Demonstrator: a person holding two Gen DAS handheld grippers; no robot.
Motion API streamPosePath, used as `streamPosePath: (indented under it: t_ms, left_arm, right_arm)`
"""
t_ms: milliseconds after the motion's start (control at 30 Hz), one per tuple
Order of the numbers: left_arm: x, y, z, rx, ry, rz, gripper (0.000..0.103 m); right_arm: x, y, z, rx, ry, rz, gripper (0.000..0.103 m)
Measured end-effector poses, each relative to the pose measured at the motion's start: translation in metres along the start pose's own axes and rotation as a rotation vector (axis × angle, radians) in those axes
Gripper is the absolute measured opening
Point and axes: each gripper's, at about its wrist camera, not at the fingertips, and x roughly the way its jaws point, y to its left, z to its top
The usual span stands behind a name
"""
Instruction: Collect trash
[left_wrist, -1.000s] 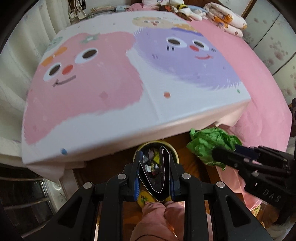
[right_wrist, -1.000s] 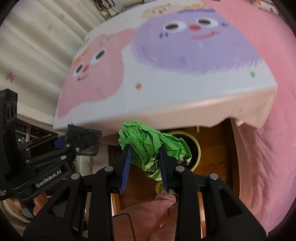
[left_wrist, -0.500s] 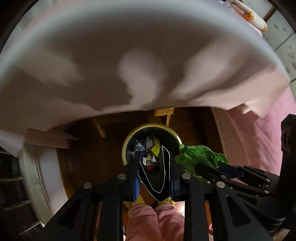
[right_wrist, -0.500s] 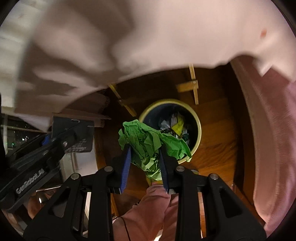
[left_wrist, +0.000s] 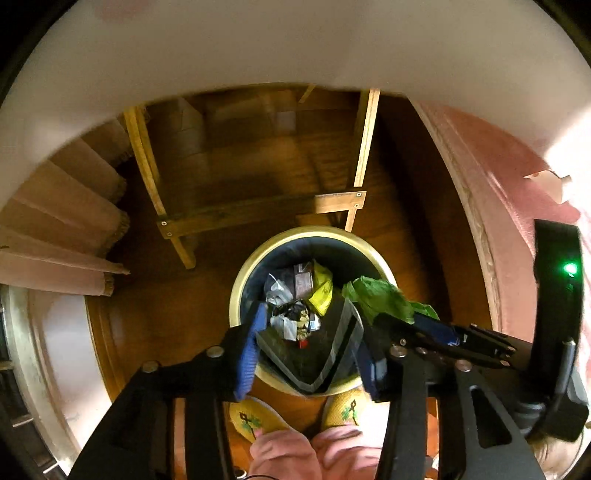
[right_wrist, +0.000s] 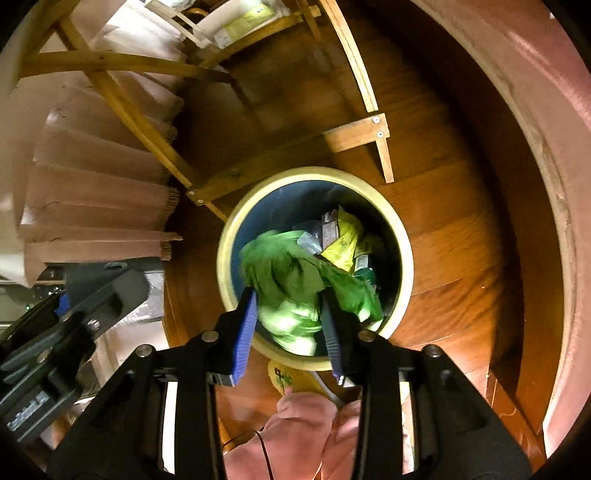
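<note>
A round bin with a yellow rim (left_wrist: 236, 295) (right_wrist: 403, 236) stands on the wooden floor below both grippers, holding several wrappers. My left gripper (left_wrist: 308, 314) is open over its near edge. A dark wrapper with a pale edge (left_wrist: 314, 365) spreads in a V between the two blue pads. My right gripper (right_wrist: 288, 293) hangs over the bin's mouth, shut on the crumpled green paper (right_wrist: 288, 273), which looks blurred. In the left wrist view the green paper (left_wrist: 376, 295) shows at the tip of the right gripper (left_wrist: 424, 325), over the bin's right side.
A wooden table frame (left_wrist: 258, 210) stands just behind the bin, under the white tablecloth (left_wrist: 295, 37). Folded cardboard (right_wrist: 92, 184) lies to the left and a pink bedcover (left_wrist: 498, 166) hangs on the right. The person's yellow slippers (left_wrist: 251, 421) touch the bin's near side.
Both grippers dropped from tabletop height to just above the bin. The left fingers have spread wide and the dark wrapper has fanned out. The green paper now hangs over the bin's mouth.
</note>
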Motion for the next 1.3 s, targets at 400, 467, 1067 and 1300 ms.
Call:
streamPosePath:
  t_ms: [400,467,1067,1300]
  left_arm:
    - [0.018,0.028,0.003,-0.056,-0.045,0.022,0.085]
    - [0.014,0.031,0.002,-0.068,-0.047,0.029,0.086]
    - [-0.122,0.036,0.0,-0.109,-0.092,0.102,0.086]
    - [-0.205,0.026,0.008,-0.079,-0.164,0.12,0.085]
  right_arm:
    - [0.02,-0.004,0.01,-0.019,-0.022,0.008,0.058]
    - [0.014,-0.002,0.009,-0.02,-0.028,0.008,0.066]
    - [-0.104,0.053,-0.006,-0.042,-0.101,0.0,0.077]
    - [-0.175,0.095,-0.01,-0.096,-0.152,-0.01,0.08]
